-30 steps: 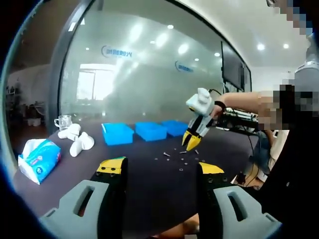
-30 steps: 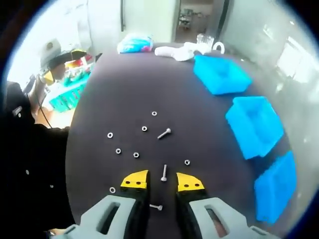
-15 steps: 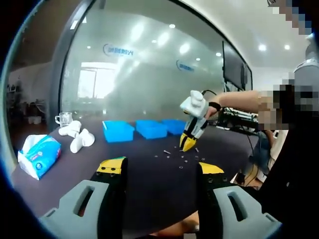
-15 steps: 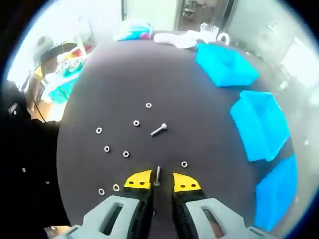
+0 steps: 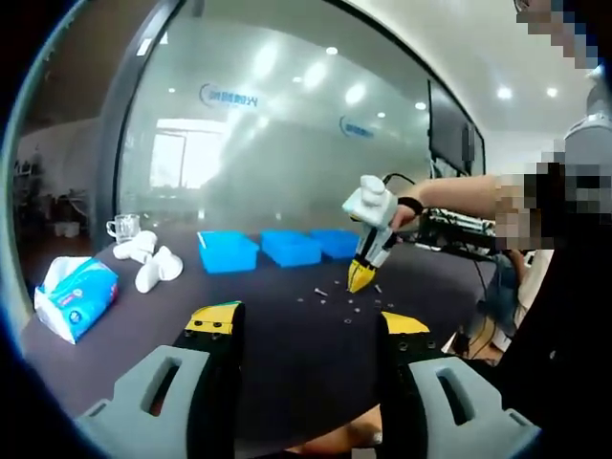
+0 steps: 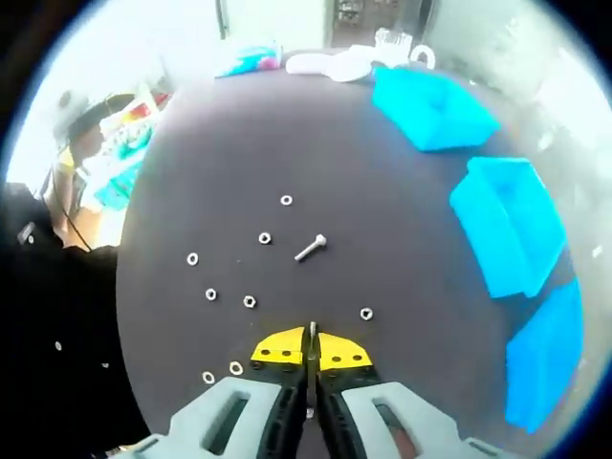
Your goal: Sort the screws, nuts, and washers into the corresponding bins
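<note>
Your right tool (image 6: 312, 351) pinches a screw (image 6: 312, 331); left tool (image 5: 304, 320) gapes. Next: lift toward a bin (image 6: 509, 234).

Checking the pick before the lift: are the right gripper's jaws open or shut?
Shut: in the right gripper view the right gripper has its yellow-tipped jaws pressed onto a screw.

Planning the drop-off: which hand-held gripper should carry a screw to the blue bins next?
Right. The right hand-held gripper is shut on a small silver metal screw, with the blue plastic bins nearby. The left hand-held gripper is open, back from the parts.
</note>
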A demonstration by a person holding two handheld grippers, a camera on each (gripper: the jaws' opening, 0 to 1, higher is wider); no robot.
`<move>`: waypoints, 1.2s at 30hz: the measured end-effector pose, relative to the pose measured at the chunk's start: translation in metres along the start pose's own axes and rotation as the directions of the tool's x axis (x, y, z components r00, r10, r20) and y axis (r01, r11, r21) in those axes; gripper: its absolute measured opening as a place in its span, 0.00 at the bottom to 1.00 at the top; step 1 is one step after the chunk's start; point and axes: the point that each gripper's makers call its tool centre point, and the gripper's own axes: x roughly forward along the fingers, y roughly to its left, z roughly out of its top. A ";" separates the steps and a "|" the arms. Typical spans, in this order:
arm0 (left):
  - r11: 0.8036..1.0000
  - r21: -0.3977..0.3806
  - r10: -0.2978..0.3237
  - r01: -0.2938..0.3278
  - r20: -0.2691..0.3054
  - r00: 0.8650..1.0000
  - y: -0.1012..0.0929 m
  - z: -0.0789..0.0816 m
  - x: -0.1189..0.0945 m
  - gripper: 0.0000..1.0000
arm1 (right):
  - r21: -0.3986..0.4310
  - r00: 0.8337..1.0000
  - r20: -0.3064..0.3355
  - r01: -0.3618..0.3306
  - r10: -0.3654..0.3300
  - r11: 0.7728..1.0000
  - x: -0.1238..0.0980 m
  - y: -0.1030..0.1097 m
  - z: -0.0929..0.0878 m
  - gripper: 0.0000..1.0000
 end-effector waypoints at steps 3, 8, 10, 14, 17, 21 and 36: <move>1.000 -0.001 0.005 -0.005 0.002 1.000 0.001 0.001 -0.001 0.53 | 0.020 0.999 0.038 -0.014 0.013 1.000 -0.006 0.004 0.004 0.00; 1.000 0.003 0.006 -0.006 0.010 1.000 0.002 0.005 0.000 0.53 | 0.068 0.992 0.124 -0.011 0.002 0.998 -0.020 0.006 0.007 0.00; 1.000 0.004 0.006 -0.006 0.014 1.000 0.002 0.006 0.000 0.53 | 0.103 0.984 0.178 -0.012 -0.007 0.995 -0.030 0.007 0.009 0.00; 1.000 0.007 0.000 0.000 0.020 1.000 0.000 0.011 0.003 0.53 | 0.163 0.956 0.291 -0.001 -0.047 0.987 -0.056 0.008 0.006 0.00; 1.000 0.012 -0.008 0.008 0.024 1.000 -0.002 0.014 0.006 0.53 | 0.198 0.930 0.358 0.012 -0.084 0.980 -0.071 0.007 0.001 0.00; 1.000 0.019 -0.017 0.017 0.027 0.999 -0.004 0.017 0.009 0.53 | 0.264 0.885 0.435 0.048 -0.164 0.963 -0.095 0.000 -0.014 0.00; 0.999 0.028 -0.035 0.034 0.032 0.999 -0.010 0.024 0.019 0.53 | 0.573 0.487 0.662 0.160 -0.570 0.804 -0.192 0.016 -0.060 0.00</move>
